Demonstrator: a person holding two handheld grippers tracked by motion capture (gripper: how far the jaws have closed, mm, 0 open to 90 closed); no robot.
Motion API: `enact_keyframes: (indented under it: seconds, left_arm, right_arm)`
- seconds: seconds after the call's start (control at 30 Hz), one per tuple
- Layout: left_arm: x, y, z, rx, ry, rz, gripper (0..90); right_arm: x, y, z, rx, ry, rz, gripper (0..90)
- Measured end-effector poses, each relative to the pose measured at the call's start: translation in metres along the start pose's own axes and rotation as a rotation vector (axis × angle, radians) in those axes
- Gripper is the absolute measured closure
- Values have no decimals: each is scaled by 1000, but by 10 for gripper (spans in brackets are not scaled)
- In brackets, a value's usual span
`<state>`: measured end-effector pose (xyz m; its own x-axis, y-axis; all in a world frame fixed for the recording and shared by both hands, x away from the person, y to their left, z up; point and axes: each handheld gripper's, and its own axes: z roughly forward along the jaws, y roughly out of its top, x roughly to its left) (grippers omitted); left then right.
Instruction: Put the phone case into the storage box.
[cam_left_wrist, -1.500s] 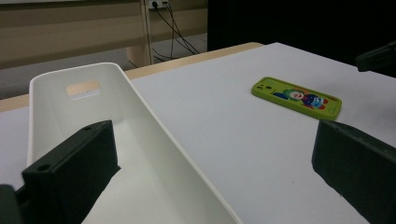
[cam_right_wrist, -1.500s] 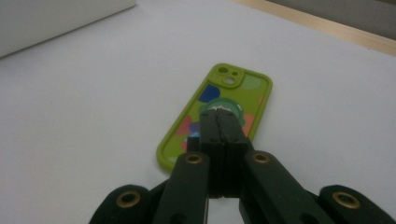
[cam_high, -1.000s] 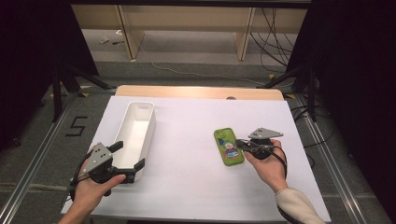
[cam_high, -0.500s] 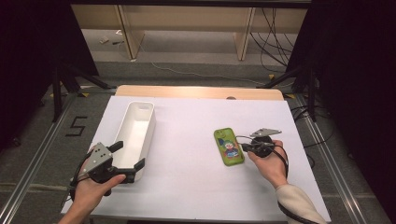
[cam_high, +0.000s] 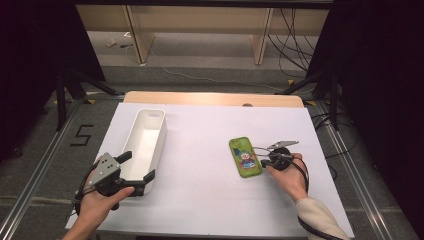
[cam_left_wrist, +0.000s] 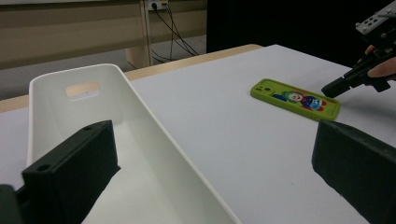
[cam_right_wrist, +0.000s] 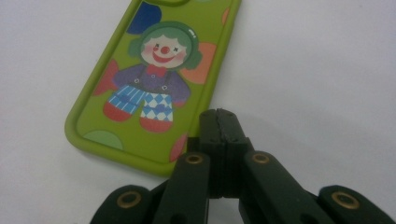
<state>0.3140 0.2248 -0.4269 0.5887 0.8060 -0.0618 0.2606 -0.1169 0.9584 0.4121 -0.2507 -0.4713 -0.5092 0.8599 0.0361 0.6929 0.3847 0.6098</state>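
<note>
**Phone case beside the right tool's closed tip**

Phone case (cam_high: 244, 156) in green, printed with a clown, lies flat on the table (cam_high: 210, 200) towards its right edge, and that is the thing we are working on. Nearest us, our right tool (cam_high: 264, 163) has its jaws pressed together on nothing, and the tip sits at the case's lower right corner, at or just over its rim; in the right gripper view (cam_right_wrist: 219, 122) we cannot tell whether it touches. The case lies just left of this tool, its long axis running from the near edge towards the far edge, tilted slightly. We judge the right hand far nearer to it than the left. Our left tool (cam_high: 136, 168) stands wide open at the near left corner, straddling the near end of the white bin (cam_high: 145, 137), gripping nothing. That bin runs long towards the far edge, well apart from the case.
</note>
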Motion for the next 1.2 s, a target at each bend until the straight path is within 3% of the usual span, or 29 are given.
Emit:
enact_keyframes:
  seconds: [0.67,0.8,0.9,1.03,1.2]
  left_arm:
    - [1,0,0,-1,-1,0,0]
    - [1,0,0,-3,0,-1,0]
    - [1,0,-1,-3,1,-1,0]
    - [2,1,0,-2,6,-7,0]
    - [-1,2,2,-1,3,2,0]
  right_arm:
    - [4,-2,3,31,23,1,900]
    - [3,-3,2,30,18,20,900]
    - [-1,-3,-6,-16,6,54,765]
    - [-6,0,-27,-175,49,119,413]
    - [-10,-1,-49,-314,85,129,160]
